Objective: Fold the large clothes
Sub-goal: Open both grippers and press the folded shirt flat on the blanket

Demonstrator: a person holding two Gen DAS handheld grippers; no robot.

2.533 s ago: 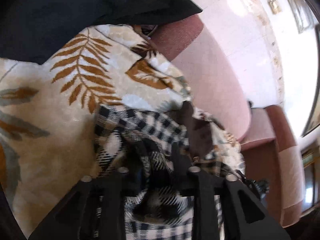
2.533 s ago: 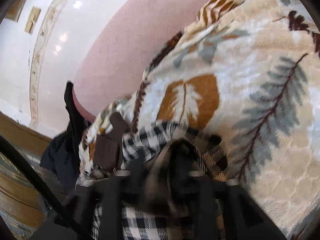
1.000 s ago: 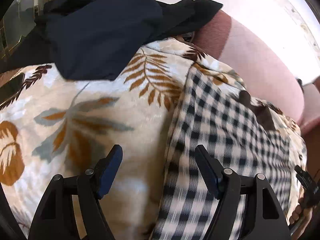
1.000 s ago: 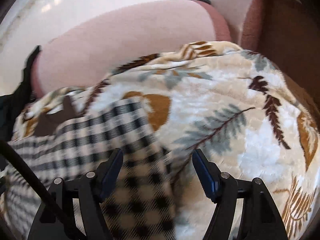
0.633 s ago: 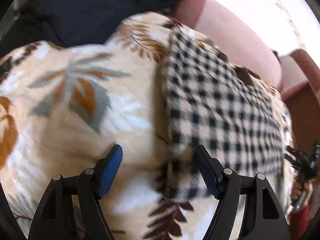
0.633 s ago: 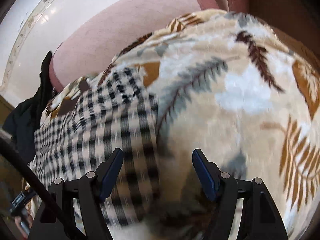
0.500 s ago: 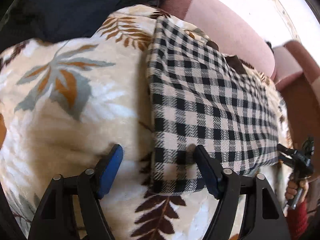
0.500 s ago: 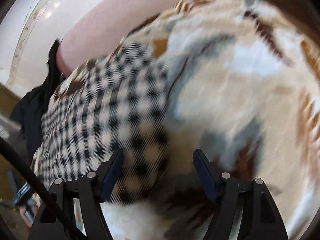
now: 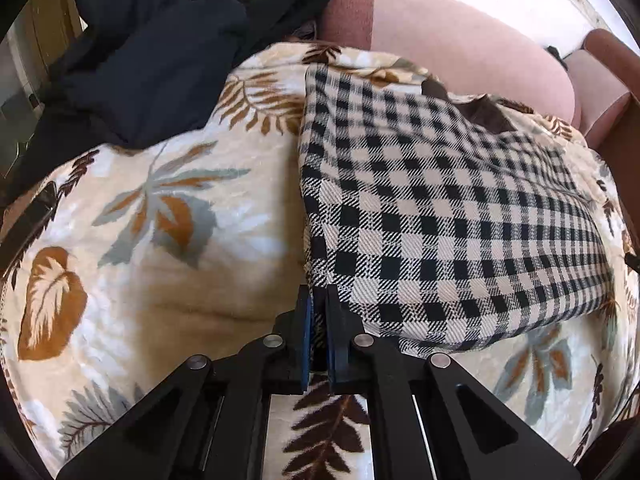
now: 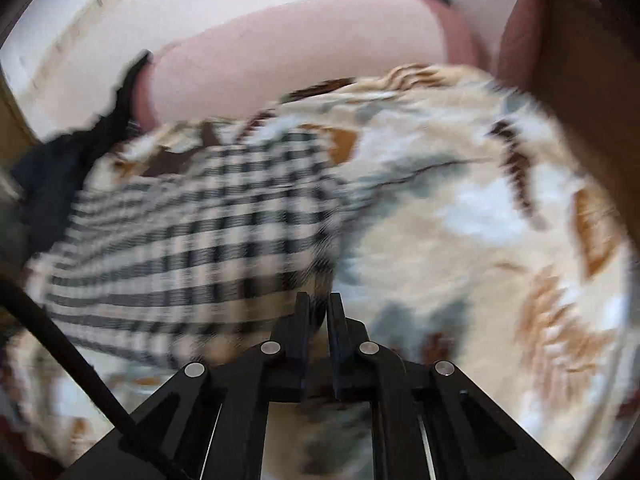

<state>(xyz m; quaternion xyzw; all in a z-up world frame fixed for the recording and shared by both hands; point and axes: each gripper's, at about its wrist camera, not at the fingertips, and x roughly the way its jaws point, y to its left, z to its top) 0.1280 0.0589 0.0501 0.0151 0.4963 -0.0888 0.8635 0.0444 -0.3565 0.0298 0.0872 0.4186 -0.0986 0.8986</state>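
A black-and-cream checked garment (image 9: 448, 216) lies folded flat on a leaf-patterned blanket (image 9: 160, 216). My left gripper (image 9: 318, 304) is shut on the garment's near left corner. In the blurred right wrist view the same garment (image 10: 192, 232) lies to the left, and my right gripper (image 10: 318, 304) is shut on its near right corner. A brown patch of the garment (image 9: 486, 114) shows at its far edge.
A dark navy garment (image 9: 152, 48) is heaped at the back left on the blanket. The pink sofa back (image 9: 460, 48) runs behind, with an armrest (image 9: 600, 76) at the right. The blanket (image 10: 500, 240) covers the whole seat.
Both grippers were open over the laid-out checked garment; both have now closed on its near corners. Before that they held the bunched garment and released it.
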